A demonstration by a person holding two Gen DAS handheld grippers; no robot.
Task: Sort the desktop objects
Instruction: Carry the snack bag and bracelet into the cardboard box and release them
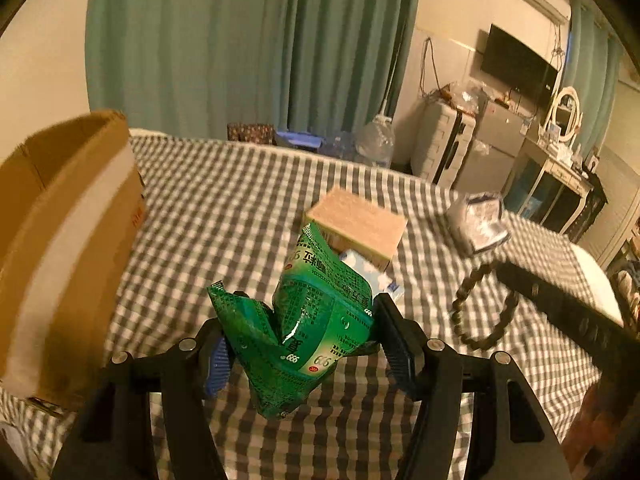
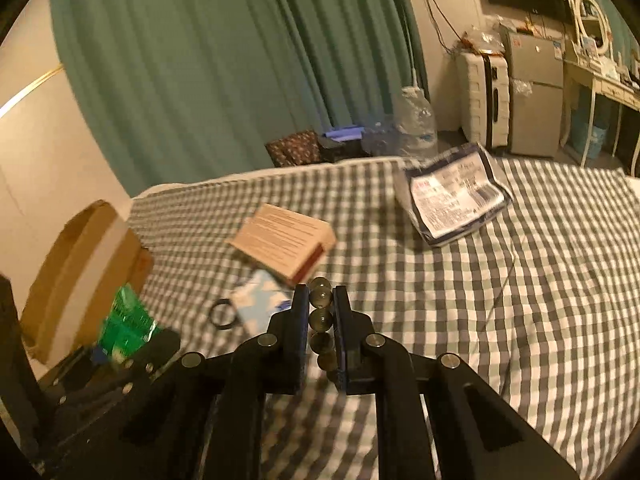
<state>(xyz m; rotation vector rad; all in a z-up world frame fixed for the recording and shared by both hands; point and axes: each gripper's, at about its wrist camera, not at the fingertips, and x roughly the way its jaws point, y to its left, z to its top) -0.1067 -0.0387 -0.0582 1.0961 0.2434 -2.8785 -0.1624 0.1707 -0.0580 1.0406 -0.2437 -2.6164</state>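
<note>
left wrist view: left gripper (image 1: 306, 344) clamped on a crumpled green sachet pack (image 1: 312, 320), both pads pressing its sides, the pack standing up between the jaws and clear of the checked cloth (image 1: 240, 200), presumably lifted for carrying. landmark: cardboard box (image 1: 60, 240), open-topped, standing at the left edge of the cloth; judged to be the sorting bin, since it was the only container in sight. to the right of the box, and beyond the held pack, lay a tan carton (image 1: 358, 226) with a pale blue-and-white packet (image 1: 368, 272) touching its near side. farther right of the box, a grey printed pouch (image 1: 478, 220). also right of the box, a dark beaded bracelet (image 1: 484, 308) hung in a loop from the right gripper's fingers, off the cloth.

right wrist view: right gripper (image 2: 321, 304) closed narrow on the beaded bracelet (image 2: 321, 298), beads stacked in a line between the pads; a thin thing needs a near-shut pinch. cardboard box (image 2: 80, 276) at far left. just right of the box, the green sachet pack (image 2: 128, 324) in the left gripper (image 2: 132, 344), blurred. farther right, a small black ring (image 2: 224, 314) flat on the checked cloth (image 2: 520, 280), then the blue-and-white packet (image 2: 260, 304) and tan carton (image 2: 286, 244) touching. grey printed pouch (image 2: 452, 196) well apart from the box, toward the far right. ring, packet, carton and pouch looked not yet sorted.
</note>
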